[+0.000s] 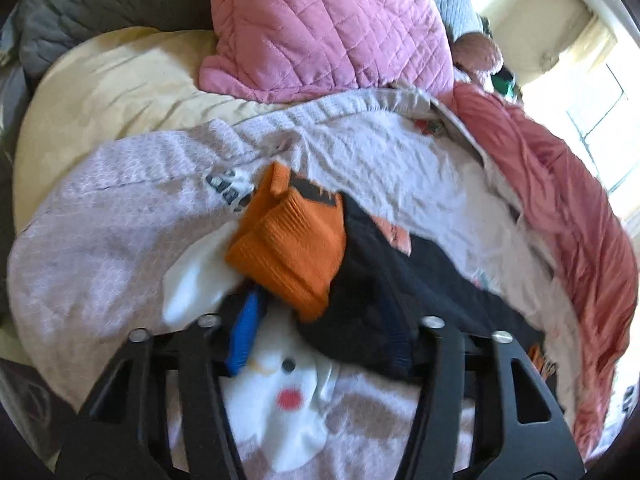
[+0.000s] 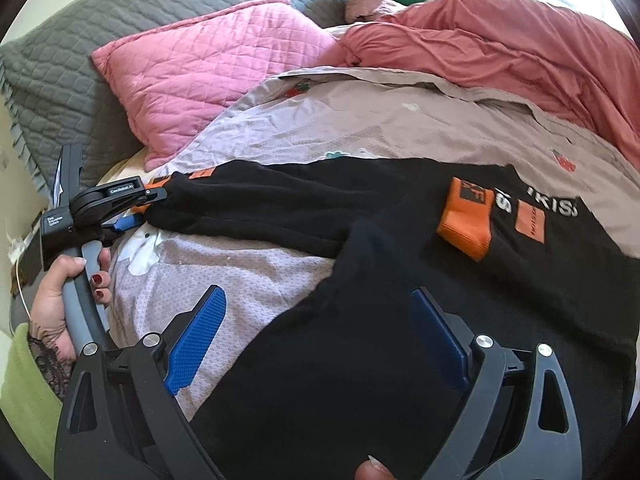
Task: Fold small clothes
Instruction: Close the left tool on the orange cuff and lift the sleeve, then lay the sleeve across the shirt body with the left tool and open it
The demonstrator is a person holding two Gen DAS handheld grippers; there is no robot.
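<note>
A black sweatshirt [image 2: 400,320] with orange cuffs and patches lies spread on the bed. One orange cuff [image 2: 466,220] lies folded onto its body. My left gripper [image 1: 320,320] is shut on the end of the other sleeve, pinching the black cloth [image 1: 360,300] by its orange cuff [image 1: 292,256]; it also shows in the right wrist view [image 2: 136,208] at the far left. My right gripper [image 2: 320,340] is open and empty, low over the sweatshirt's near part, with blue pads [image 2: 196,340] either side.
The bed has a mauve patterned sheet [image 2: 360,120]. A pink quilted pillow [image 2: 208,68], a grey quilted pillow [image 2: 80,60] and a bunched coral blanket [image 2: 500,40] lie at the back. A cream pillow [image 1: 120,92] lies to the left. A bright window [image 1: 600,112] is at the right.
</note>
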